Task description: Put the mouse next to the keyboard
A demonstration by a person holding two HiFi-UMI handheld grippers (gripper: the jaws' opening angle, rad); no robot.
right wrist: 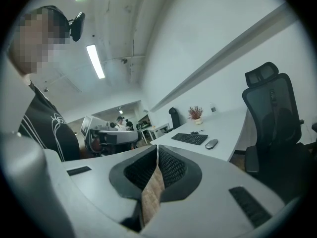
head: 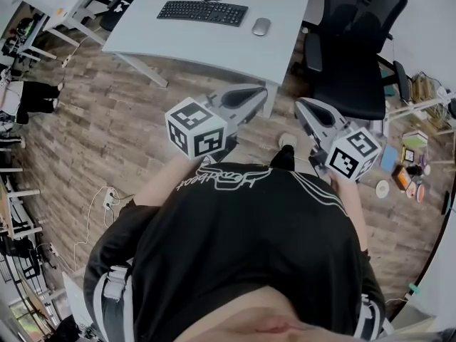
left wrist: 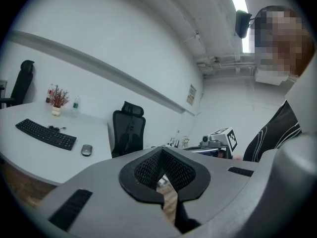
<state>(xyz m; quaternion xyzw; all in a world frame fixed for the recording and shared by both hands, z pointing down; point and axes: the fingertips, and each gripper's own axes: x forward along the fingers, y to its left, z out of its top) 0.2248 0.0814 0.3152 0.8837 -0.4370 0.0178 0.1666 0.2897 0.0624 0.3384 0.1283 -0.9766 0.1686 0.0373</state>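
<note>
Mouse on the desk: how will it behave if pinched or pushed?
The mouse looks small and rigid, so probably light and stiff. Its rounded, smooth-looking shell may slip from jaws pinching high. It lies flat on the white desk, so a push should slide it, not roll or tip.

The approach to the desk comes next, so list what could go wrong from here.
1. Both the left gripper and right gripper are shut; reaching the grey oval mouse like that would likely shove it, not grasp it.
2. The black office chair stands close to the corner of the white desk nearest the mouse; the right gripper could snag it.
</note>
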